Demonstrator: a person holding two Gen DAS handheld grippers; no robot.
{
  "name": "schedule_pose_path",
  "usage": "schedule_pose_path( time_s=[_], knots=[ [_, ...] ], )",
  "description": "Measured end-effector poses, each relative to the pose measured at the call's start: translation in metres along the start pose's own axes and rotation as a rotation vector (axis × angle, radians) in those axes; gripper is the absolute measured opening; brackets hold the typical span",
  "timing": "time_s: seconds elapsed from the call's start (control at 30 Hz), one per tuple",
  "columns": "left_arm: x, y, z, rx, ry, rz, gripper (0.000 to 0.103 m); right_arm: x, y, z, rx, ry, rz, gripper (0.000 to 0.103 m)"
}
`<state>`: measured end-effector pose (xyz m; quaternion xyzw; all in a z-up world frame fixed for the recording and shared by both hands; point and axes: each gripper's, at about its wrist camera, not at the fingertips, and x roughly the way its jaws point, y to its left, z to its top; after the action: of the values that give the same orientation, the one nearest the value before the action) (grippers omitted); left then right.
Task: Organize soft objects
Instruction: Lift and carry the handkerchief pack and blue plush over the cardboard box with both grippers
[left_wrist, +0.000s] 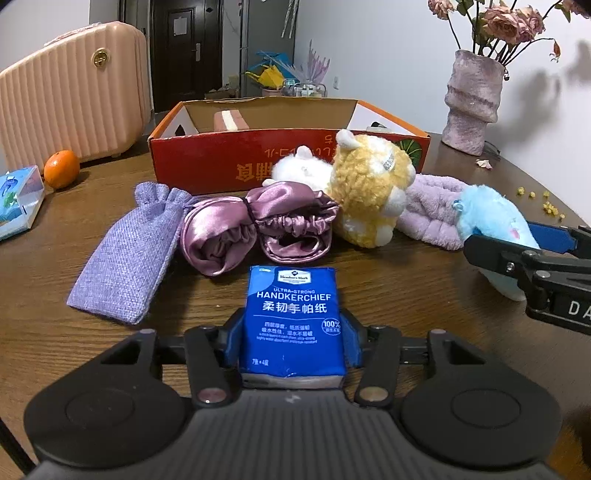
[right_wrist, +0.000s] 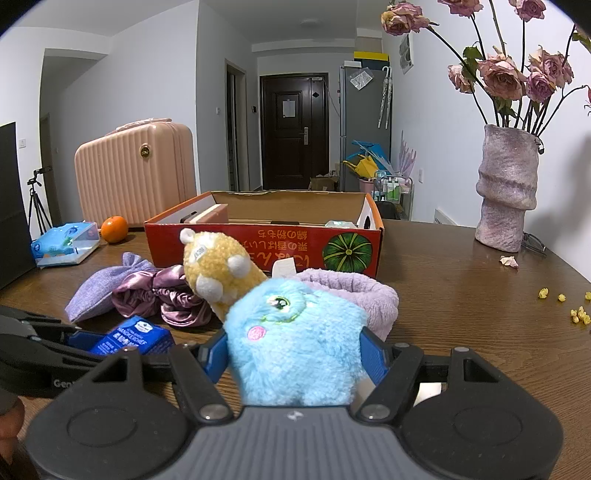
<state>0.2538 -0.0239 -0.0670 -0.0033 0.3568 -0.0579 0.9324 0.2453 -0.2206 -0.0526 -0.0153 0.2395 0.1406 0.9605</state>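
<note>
A: What has the left gripper (left_wrist: 291, 332) got?

B: A blue handkerchief pack (left_wrist: 292, 325) — its blue fingers (left_wrist: 352, 343) are pressed against both sides of the pack, low over the wooden surface (left_wrist: 388, 288), near the camera.

A: And the right gripper (right_wrist: 295, 354)?

B: Clamped on a blue plush toy (right_wrist: 295, 339), one finger on each flank. From the left wrist view the same toy sits at the right edge of the scene, with the black gripper body in front of it.

A: What lies beyond them?

B: A row of soft things in front of the red cardboard box (left_wrist: 207, 155). At the left, a lilac woven pouch (left_wrist: 122, 251) lying flat. Beside it, touching, a bunched purple satin cloth (left_wrist: 258, 229) with elastic ruffles. Right of that, a yellow plush toy (left_wrist: 369, 192) leaning against the box's near wall, with a white plush (left_wrist: 301, 170) tucked behind it. Farther right, a folded lilac fleece piece (left_wrist: 432, 210) touching the blue plush.

A: Anything inside the box?

B: A pinkish block (left_wrist: 231, 120) at the far left — what it is, I cannot tell.

A: And around?

B: An orange (left_wrist: 61, 168) and a tissue pack (left_wrist: 18, 199) at the far left, a pink suitcase (left_wrist: 70, 92) behind them, and a vase (left_wrist: 472, 99) of dried roses at the far right.
</note>
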Motion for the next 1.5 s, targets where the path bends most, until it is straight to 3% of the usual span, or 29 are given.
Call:
schedule_pose_path(
  time_s=[0.33,0.63,1.03,1.5],
  knots=[
    [-0.013,0.0,0.001,-0.006,-0.051,-0.003,0.052,-0.004,0.001,0.002,0.003,-0.02,0.001,0.07],
    [-0.048,0.001,0.008,-0.024,-0.168,-0.004,0.052,-0.015,0.0,0.013,-0.006,-0.091,-0.009,0.07],
    [-0.063,-0.004,0.043,-0.061,-0.278,-0.001,0.052,-0.006,-0.003,0.046,-0.009,-0.168,-0.024,0.07],
    [-0.048,-0.007,0.09,-0.107,-0.356,0.0,0.052,0.032,-0.011,0.084,-0.023,-0.192,-0.022,0.07]
  ],
)
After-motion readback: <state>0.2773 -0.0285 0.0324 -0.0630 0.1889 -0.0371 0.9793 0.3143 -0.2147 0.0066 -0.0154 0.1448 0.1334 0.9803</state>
